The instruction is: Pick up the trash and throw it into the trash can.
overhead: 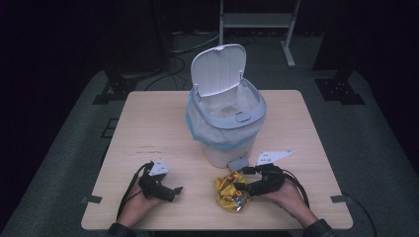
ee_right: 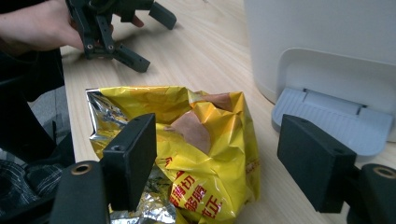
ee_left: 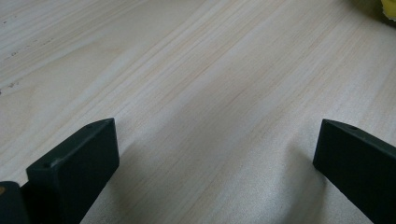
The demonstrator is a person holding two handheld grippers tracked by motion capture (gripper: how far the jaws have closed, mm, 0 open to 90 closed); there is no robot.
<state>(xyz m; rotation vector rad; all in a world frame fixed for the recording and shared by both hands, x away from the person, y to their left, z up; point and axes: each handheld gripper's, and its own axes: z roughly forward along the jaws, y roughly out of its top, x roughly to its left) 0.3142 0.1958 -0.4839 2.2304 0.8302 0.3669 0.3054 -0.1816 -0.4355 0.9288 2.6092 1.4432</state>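
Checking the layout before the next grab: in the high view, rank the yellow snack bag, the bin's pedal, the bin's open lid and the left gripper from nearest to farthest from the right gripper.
1. yellow snack bag, at the right gripper jaws.
2. pedal, just beyond, at the bin's base.
3. left gripper, across the table's near edge.
4. open lid, raised at the bin's far side.

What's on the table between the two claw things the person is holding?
Mostly bare wood: in the high view, the crumpled yellow snack bag lies right at the right gripper, and the table is bare from there to the left gripper.
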